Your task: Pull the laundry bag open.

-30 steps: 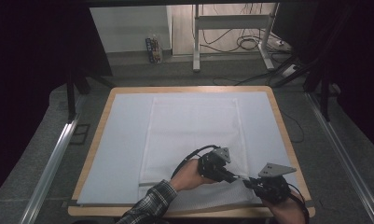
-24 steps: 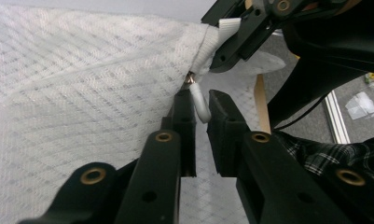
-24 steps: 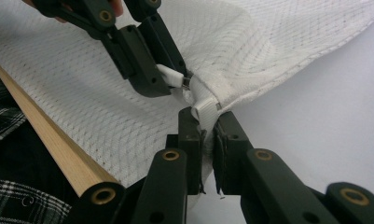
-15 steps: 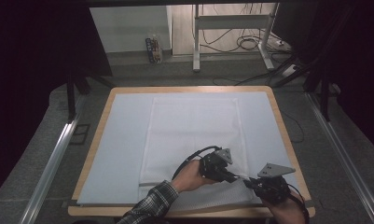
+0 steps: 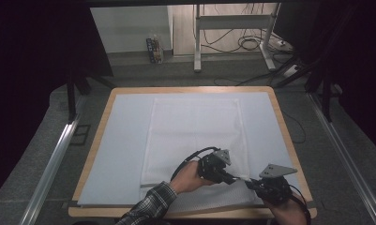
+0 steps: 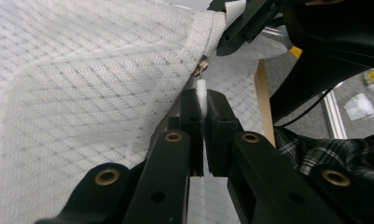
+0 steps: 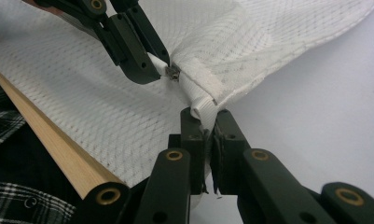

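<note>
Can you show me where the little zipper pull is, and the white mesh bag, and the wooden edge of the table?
zipper pull [image 6: 201,91], left gripper view, on its white tab.
white mesh bag [image 6: 91,79], left gripper view, on its flat netting.
wooden table edge [image 7: 58,147], right gripper view, on the bare wood strip.

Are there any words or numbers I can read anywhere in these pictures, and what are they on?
None can be read.
The white mesh bag and its zipper pull carry no print.
The small box on the floor has markings too small and blurred to read.
The left gripper and right gripper show no lettering.
</note>
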Demonstrator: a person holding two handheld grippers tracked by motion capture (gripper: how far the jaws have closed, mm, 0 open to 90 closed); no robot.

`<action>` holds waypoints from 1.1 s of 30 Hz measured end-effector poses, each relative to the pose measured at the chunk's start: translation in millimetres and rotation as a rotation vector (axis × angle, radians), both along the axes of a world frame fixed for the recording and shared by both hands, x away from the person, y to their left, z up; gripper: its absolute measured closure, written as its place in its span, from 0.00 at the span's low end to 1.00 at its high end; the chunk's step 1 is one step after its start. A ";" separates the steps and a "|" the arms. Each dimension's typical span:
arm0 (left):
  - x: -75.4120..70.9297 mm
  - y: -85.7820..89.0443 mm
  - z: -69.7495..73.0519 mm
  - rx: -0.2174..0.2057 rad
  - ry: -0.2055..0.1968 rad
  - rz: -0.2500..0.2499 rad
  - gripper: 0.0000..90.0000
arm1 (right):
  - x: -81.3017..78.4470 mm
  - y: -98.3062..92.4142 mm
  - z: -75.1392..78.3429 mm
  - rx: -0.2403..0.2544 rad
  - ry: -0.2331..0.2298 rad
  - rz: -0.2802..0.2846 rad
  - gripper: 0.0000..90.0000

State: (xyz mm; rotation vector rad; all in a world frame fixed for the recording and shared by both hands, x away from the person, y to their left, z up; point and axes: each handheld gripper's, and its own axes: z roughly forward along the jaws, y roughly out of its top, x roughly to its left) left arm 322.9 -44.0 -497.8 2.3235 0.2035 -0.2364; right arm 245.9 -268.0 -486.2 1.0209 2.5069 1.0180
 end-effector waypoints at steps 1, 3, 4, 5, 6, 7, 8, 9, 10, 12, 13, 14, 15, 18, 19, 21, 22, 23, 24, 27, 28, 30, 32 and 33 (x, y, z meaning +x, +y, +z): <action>0.0 0.3 0.0 0.002 0.000 -0.002 0.97 | -0.2 0.3 0.1 0.003 0.004 -0.001 0.93; 0.2 1.1 -0.3 0.005 0.001 -0.005 0.97 | -0.2 0.8 0.0 0.002 0.003 0.001 0.93; 0.5 1.7 -0.7 0.005 0.002 -0.007 0.97 | -0.2 0.8 0.0 0.002 0.003 0.001 0.93; 0.3 2.2 -0.9 0.005 0.007 -0.002 0.97 | -0.3 1.1 0.0 0.005 0.005 0.002 0.93; 0.6 2.8 -1.2 0.006 0.008 -0.003 0.97 | -0.4 1.4 -0.1 0.002 0.003 0.004 0.93; -0.2 3.4 -1.9 0.026 -0.001 0.010 0.97 | -0.8 2.4 -0.1 0.003 0.006 0.004 0.94; -0.2 3.4 -1.9 0.026 -0.001 0.010 0.97 | -1.0 2.8 -0.1 -0.009 0.000 0.001 0.94; 0.3 4.5 -2.4 0.041 -0.007 0.018 0.97 | -1.1 2.1 -0.4 -0.010 -0.001 0.000 0.94; 1.7 6.9 -3.0 0.053 -0.011 0.022 0.97 | -1.1 2.1 -0.4 -0.010 -0.001 0.000 0.94; 4.4 13.6 -4.7 0.062 -0.009 0.020 0.97 | -0.7 -1.2 -0.1 0.002 0.003 -0.012 0.94; 3.8 16.0 -5.8 0.051 0.003 0.037 0.97 | -0.6 -2.9 0.4 0.009 0.005 -0.016 0.94; 3.8 18.3 -6.1 0.037 0.015 0.034 0.97 | -0.5 -4.0 0.4 0.023 0.011 -0.012 0.94; 1.2 19.5 -5.7 0.046 0.010 0.036 0.97 | -0.6 -3.0 0.2 0.019 0.012 -0.010 0.94; 1.0 20.9 -5.7 0.049 0.005 0.031 0.97 | -0.8 -0.9 -0.1 0.007 0.005 -0.004 0.94; 2.3 22.5 -5.4 0.049 0.003 0.019 0.97 | -1.0 -0.8 0.0 0.008 0.005 -0.002 0.94; 1.3 24.0 -5.7 0.059 -0.003 0.033 0.97 | -1.6 -1.0 0.7 0.005 0.002 -0.008 0.94; 1.1 25.1 -6.2 0.055 0.004 0.041 0.97 | -1.4 -1.5 0.7 0.003 -0.003 -0.012 0.94; 1.7 27.2 -6.5 0.052 0.009 0.043 0.97 | -0.7 -3.7 0.6 0.012 0.006 -0.015 0.94; 1.2 28.5 -6.9 0.040 0.020 0.049 0.97 | -0.7 -3.7 0.6 0.012 0.006 -0.015 0.94; 0.2 32.2 -6.9 0.050 0.010 0.049 0.97 | -0.7 -2.4 0.0 0.008 0.007 -0.006 0.94; 0.2 32.2 -6.9 0.050 0.010 0.049 0.97 | -0.7 -2.4 0.0 0.008 0.007 -0.006 0.94; 0.1 34.3 -7.1 0.053 0.004 0.050 0.97 | -1.2 -1.2 -0.1 0.007 0.006 -0.005 0.94; -0.1 37.8 -7.9 0.056 0.004 0.057 0.97 | -1.2 -1.7 -0.2 -0.004 -0.002 -0.011 0.94; -0.3 40.1 -8.3 0.056 0.003 0.062 0.97 | -0.9 -2.4 -0.2 0.000 0.002 -0.011 0.94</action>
